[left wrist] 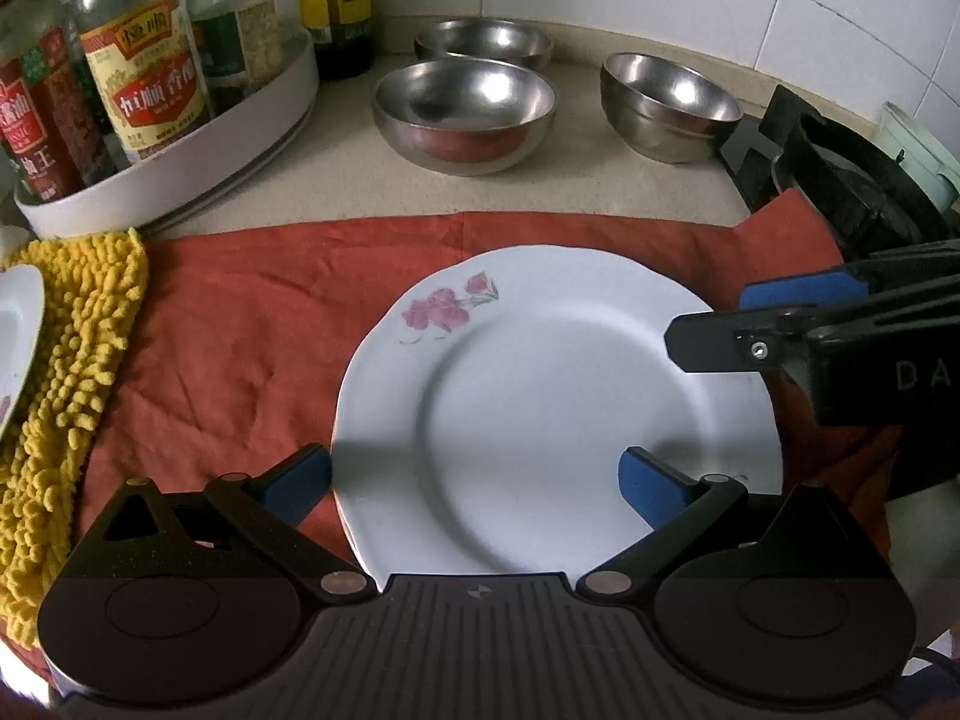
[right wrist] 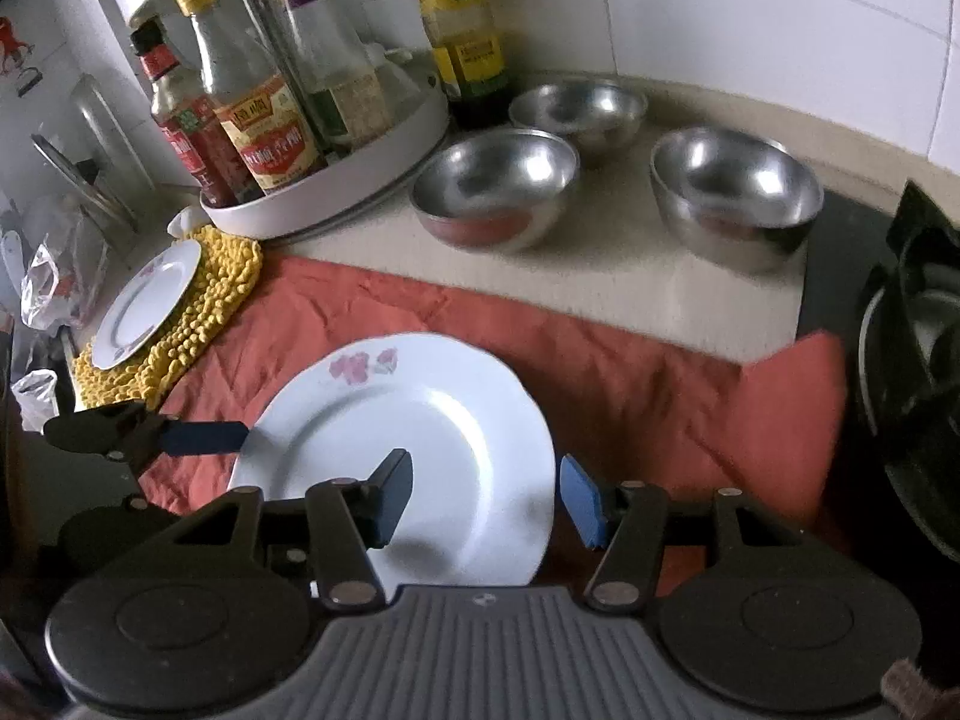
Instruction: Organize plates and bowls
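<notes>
Left wrist view looks down on a white plate with pink flowers (left wrist: 558, 414), lying flat on a red cloth (left wrist: 240, 324) spread over the pale counter (left wrist: 336, 168). The left gripper (left wrist: 477, 480) has its jaws spread wide, one blue pad off the plate's left rim and the other over its near right part; neither visibly grips it. The right gripper (left wrist: 744, 315) reaches in from the right at the plate's right edge, one finger above the rim and one beyond it.

From the right wrist view, the same plate (right wrist: 432, 420) sits between the right gripper's (right wrist: 489, 498) parted jaws, the left finger over the plate's face and the right blue pad just outside its rim, with a gap showing. The left gripper (right wrist: 198, 438) touches or nearly touches the plate's far left edge; which, I cannot tell.

A smaller flowered plate (right wrist: 147, 303) rests on a yellow shaggy mat (right wrist: 204, 312) to the left. Beyond the cloth stand three steel bowls (right wrist: 498, 186), apart from one another, and a white round tray of sauce bottles (right wrist: 312, 204). A black stove burner (right wrist: 912, 360) lies to the right.
</notes>
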Tool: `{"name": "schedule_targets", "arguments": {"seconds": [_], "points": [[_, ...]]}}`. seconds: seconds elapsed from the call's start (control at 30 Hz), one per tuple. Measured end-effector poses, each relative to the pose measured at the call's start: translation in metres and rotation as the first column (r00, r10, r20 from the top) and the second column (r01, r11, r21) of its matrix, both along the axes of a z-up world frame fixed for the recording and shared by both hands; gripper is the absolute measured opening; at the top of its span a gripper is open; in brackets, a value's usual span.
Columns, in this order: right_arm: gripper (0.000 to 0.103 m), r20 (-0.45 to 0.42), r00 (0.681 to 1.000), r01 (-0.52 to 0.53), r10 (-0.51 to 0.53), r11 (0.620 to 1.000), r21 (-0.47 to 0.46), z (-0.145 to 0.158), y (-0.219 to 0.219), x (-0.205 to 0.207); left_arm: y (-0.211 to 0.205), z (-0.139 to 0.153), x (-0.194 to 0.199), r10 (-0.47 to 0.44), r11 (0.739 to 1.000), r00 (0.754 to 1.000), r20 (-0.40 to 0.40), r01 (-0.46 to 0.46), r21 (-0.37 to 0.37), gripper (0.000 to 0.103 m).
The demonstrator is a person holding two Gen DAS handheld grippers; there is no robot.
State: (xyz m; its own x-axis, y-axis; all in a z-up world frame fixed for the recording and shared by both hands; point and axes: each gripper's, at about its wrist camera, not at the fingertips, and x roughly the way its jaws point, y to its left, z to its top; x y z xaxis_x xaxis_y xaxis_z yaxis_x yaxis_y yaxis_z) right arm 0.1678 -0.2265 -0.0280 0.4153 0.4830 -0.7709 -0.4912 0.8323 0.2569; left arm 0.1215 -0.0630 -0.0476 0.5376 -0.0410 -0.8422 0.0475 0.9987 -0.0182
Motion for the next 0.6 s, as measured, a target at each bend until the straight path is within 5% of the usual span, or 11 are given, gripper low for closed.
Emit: {"name": "schedule_targets", "arguments": {"seconds": [0.6], "points": [[0.052,0.015,0.992,-0.126,0.125,0.992,0.008,0.004,0.052,0.004,0.037,0.007,-0.007,0.105,0.994,0.994,0.033,-0.106,0.025,0.103]]}}
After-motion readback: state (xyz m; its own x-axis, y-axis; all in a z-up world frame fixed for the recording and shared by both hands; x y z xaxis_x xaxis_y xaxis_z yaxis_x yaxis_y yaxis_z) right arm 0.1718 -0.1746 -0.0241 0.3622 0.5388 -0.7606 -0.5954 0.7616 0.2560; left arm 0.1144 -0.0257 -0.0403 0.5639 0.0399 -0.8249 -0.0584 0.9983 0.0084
